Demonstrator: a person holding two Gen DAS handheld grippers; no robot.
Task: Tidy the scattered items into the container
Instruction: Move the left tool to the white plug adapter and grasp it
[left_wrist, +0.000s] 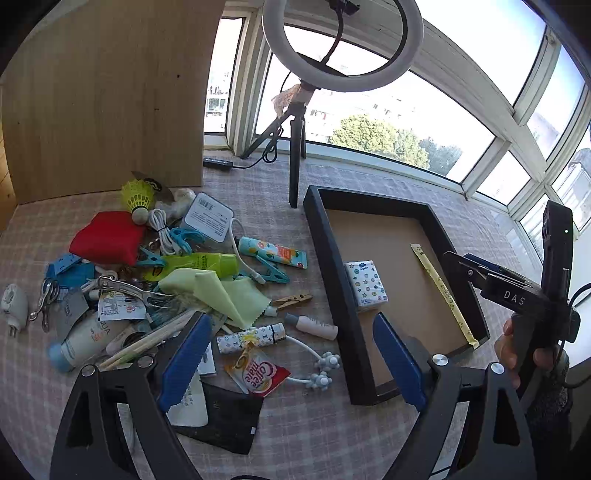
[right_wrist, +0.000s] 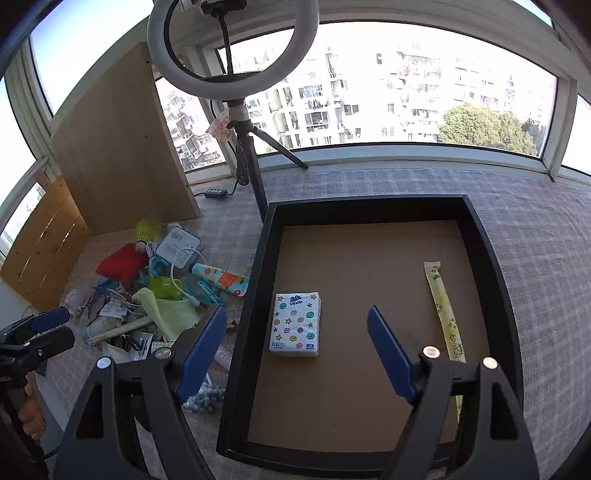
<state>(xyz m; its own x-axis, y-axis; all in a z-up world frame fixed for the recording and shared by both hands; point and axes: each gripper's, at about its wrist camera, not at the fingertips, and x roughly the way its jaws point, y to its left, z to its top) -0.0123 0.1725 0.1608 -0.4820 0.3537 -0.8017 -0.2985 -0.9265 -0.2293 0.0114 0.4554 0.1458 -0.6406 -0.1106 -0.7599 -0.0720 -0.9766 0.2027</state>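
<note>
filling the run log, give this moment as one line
left gripper: open, over pile | right gripper: open, over black tray | in tray: white tissue pack, yellow sachet stick

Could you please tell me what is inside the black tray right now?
Inside the black tray lie a Vinda tissue pack and a long yellow sachet, apart. The right gripper hides part of the floor.

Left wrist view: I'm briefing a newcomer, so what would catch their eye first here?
The jumbled pile of small items on the checked tablecloth, topped by a bright red cloth pouch and a yellow shuttlecock. To its right sits the black-rimmed brown tray, holding only a star-printed tissue pack and a long yellow sachet. Behind stands a white ring light.
</note>
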